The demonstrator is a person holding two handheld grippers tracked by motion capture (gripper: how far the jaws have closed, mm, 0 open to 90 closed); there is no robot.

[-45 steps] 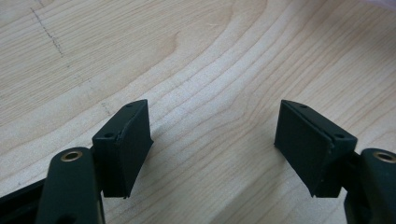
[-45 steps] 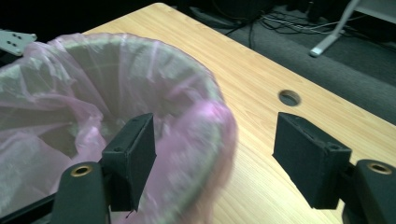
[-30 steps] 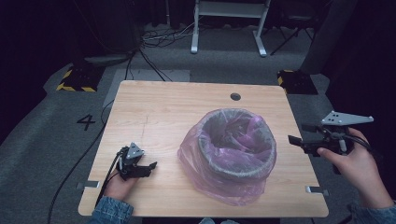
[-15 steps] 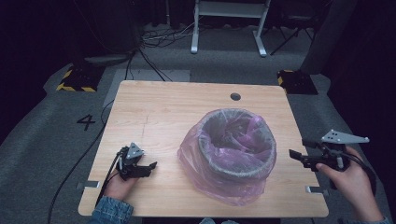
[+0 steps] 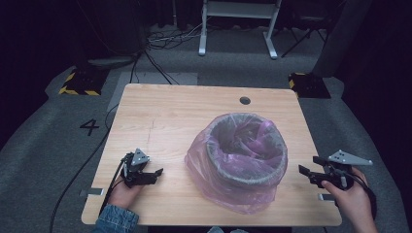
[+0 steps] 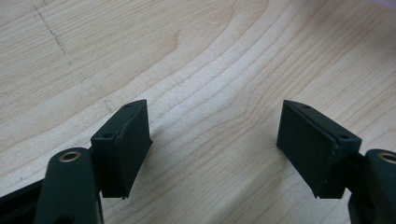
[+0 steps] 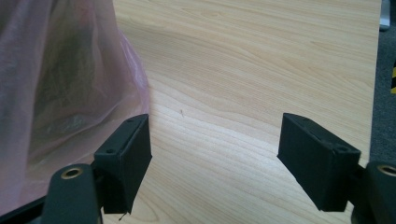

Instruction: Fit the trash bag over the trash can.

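Note:
A grey round bin [image 5: 247, 145] lined with a pink plastic bag [image 5: 228, 191] stands on the wooden table [image 5: 180, 116], right of centre. My left gripper [image 5: 156, 172] rests low at the table's front left, open, with bare wood between its pads [image 6: 128, 144]. At the table's front right edge my right gripper [image 5: 308, 165] is open and points left toward the bag. In the right gripper view the pink bag [image 7: 56, 79] hangs just beyond the left pad [image 7: 126, 158], and only wood lies between the jaws.
A round cable hole [image 5: 245, 100] sits near the table's far edge. Past the table are a white stand [image 5: 238, 24], cables on the grey floor, and yellow-black striped blocks [image 5: 77, 85]. A "4" [image 5: 89, 127] marks the floor at left.
My right gripper has come down from beside the table to its front right edge, staying open. The left gripper and the bin have not moved.

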